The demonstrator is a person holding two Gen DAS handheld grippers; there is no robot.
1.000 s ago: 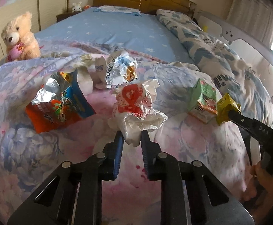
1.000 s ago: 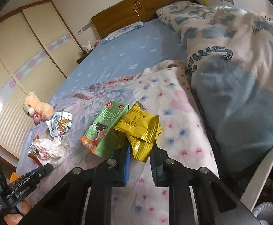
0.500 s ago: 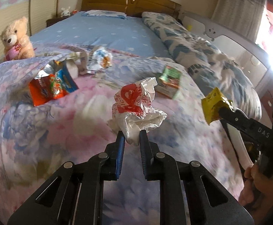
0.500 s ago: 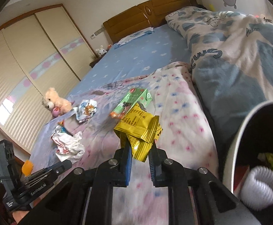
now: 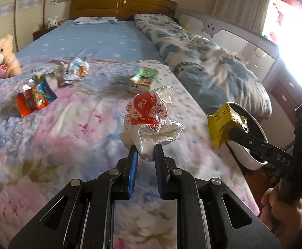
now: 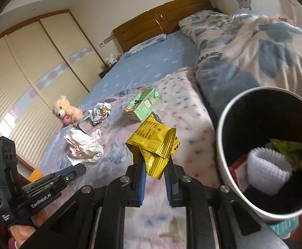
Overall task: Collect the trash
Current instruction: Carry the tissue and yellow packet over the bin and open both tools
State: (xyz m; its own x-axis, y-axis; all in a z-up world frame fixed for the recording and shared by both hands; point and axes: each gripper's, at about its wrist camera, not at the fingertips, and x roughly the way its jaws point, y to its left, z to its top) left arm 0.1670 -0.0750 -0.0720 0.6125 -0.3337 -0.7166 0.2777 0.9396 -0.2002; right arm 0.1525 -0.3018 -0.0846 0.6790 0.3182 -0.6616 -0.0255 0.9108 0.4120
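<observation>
My left gripper (image 5: 146, 151) is shut on a crumpled white bag with red print (image 5: 151, 120), held above the flowered quilt. In the right wrist view that bag (image 6: 82, 148) hangs at the left. My right gripper (image 6: 154, 164) is shut on a yellow snack wrapper (image 6: 154, 143), lifted off the bed beside a white-rimmed trash bin (image 6: 220, 145) lined in black. The bin holds a white roll and some wrappers. Still lying on the quilt are a green carton (image 5: 144, 78), an orange and blue foil bag (image 5: 33, 98) and a small cartoon wrapper (image 5: 77, 72).
A teddy bear (image 5: 1, 58) sits at the bed's left edge. A blue and white duvet (image 5: 202, 62) is heaped along the right side, beside a child's bed rail (image 5: 233, 33). A wooden headboard (image 5: 121, 4) and wardrobe doors (image 6: 36, 66) stand at the back.
Both grippers have pulled back and risen from the quilt with their trash, toward the bed's right corner. The trash bin has come into the right wrist view and grown larger.
</observation>
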